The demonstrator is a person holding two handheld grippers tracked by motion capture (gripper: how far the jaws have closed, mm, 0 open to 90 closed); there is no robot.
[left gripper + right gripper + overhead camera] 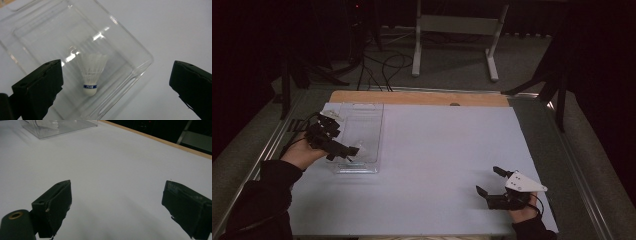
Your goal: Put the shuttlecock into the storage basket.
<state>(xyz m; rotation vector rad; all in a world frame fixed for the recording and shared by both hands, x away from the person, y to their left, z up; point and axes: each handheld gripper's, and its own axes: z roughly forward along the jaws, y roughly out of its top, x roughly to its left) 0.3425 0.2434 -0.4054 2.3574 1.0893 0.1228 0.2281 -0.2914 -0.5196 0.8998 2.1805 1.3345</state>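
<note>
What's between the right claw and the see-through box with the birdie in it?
Just bare white table, seen in the high view, between the right gripper and the clear box holding the shuttlecock.

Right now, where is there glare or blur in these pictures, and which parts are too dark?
High view: room behind the table is nearly black; the box is faint. Left gripper view: white glare streaks on the box; the shuttlecock is slightly soft. Right gripper view: the near jaws are blurred and the sheet evenly lit.

The clear plastic tray (362, 135) is open at the top; its raised walls block sideways approach to the shuttlecock (92, 73) inside. The white table surface (437, 165) between tray and right gripper (493, 186) offers unobstructed passage.
</note>
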